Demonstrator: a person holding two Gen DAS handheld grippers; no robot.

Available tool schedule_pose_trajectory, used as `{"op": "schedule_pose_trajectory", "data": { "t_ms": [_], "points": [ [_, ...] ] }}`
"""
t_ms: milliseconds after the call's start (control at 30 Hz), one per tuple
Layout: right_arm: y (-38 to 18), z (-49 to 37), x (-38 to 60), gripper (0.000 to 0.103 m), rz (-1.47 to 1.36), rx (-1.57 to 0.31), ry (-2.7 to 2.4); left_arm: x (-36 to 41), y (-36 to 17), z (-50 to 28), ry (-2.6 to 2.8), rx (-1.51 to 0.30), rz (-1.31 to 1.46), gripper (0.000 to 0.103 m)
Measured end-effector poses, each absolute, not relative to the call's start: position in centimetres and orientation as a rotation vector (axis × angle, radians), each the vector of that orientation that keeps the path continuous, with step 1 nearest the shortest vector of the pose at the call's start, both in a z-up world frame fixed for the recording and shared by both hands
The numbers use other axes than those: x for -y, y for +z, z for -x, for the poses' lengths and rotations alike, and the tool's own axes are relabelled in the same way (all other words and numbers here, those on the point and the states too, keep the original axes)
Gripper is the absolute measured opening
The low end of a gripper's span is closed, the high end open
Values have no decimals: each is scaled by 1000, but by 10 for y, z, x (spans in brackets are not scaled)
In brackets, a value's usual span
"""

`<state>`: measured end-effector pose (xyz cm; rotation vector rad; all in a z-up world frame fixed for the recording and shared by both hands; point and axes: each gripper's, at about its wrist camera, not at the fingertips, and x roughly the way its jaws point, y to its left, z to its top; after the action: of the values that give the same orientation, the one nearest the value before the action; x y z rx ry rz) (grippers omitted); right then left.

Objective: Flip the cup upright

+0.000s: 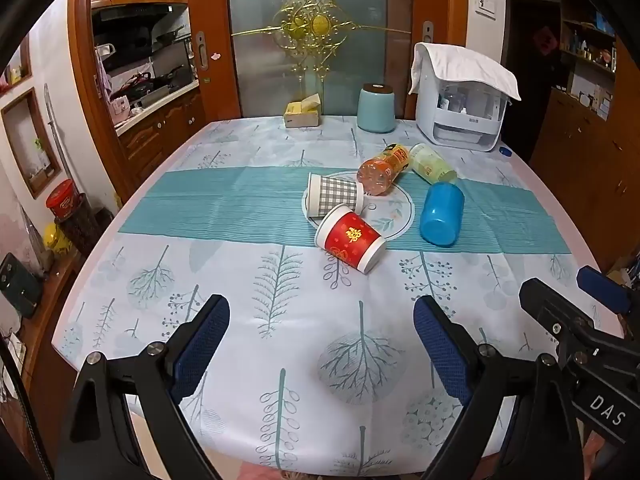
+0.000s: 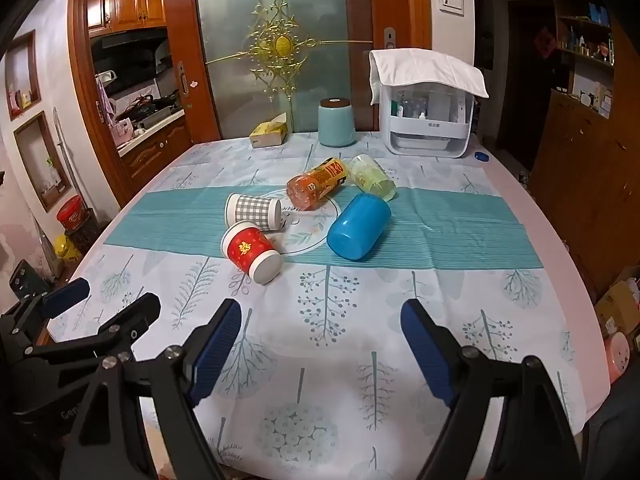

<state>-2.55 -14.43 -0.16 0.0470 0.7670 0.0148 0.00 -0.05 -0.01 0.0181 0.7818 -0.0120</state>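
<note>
Five containers are seen lying on their sides near the middle of the table, on and around the teal striped runner point(image 1: 224, 208). Nearest lies a red paper cup with a gold emblem and white rims point(image 1: 351, 238), its base turned toward the near right. Just behind it, a grey-checked paper cup point(image 1: 335, 197) rests on its side, apparently touching the red one. To the right, a blue plastic tumbler point(image 1: 442, 214) is tipped with its base toward the viewer. Farther back, an orange translucent bottle point(image 1: 383, 169) and a pale green translucent cup point(image 1: 432, 164) lie close together.

None of them is yet held. The left gripper point(image 1: 322, 344) is kept wide apart and empty over the near part of the tree-patterned tablecloth point(image 1: 280, 320); the right gripper point(image 2: 320, 344) is likewise spread wide with nothing between its pads, just beside the left.

The step in hand is judged to be the approach. For the next move, one gripper would need to be advanced to a chosen cup, closed gently across its wall, and rotated until the mouth faces up.

At the far edge, a light blue canister point(image 1: 376, 109) and a white appliance draped with a cloth point(image 1: 460, 104) are left standing.
</note>
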Motion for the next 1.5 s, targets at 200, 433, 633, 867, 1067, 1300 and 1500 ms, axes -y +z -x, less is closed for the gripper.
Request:
{"op": "schedule_pose_trajectory", "data": {
  "t_ms": [200, 433, 633, 867, 1067, 1300, 1500],
  "points": [
    [-4, 25, 150, 83, -59, -771, 23, 7, -1, -13, -10, -821, -24, 92],
    [0, 19, 148, 83, -49, -754, 12, 10, -1, -19, -39, -801, 2, 92],
    [-5, 19, 153, 83, -65, -746, 29, 8, -1, -21, -28, -800, 5, 92],
    [-7, 16, 154, 83, -70, -755, 25, 8, -5, -24, -37, -811, 22, 92],
    [-6, 17, 155, 83, -59, -748, 14, 9, -6, -25, -45, -816, 32, 92],
    [-5, 16, 155, 83, -56, -747, 10, 9, -6, -25, -49, -817, 30, 92],
    [-4, 16, 155, 83, -51, -740, 10, 8, -6, -28, -49, -809, 29, 91]
  ]
}}
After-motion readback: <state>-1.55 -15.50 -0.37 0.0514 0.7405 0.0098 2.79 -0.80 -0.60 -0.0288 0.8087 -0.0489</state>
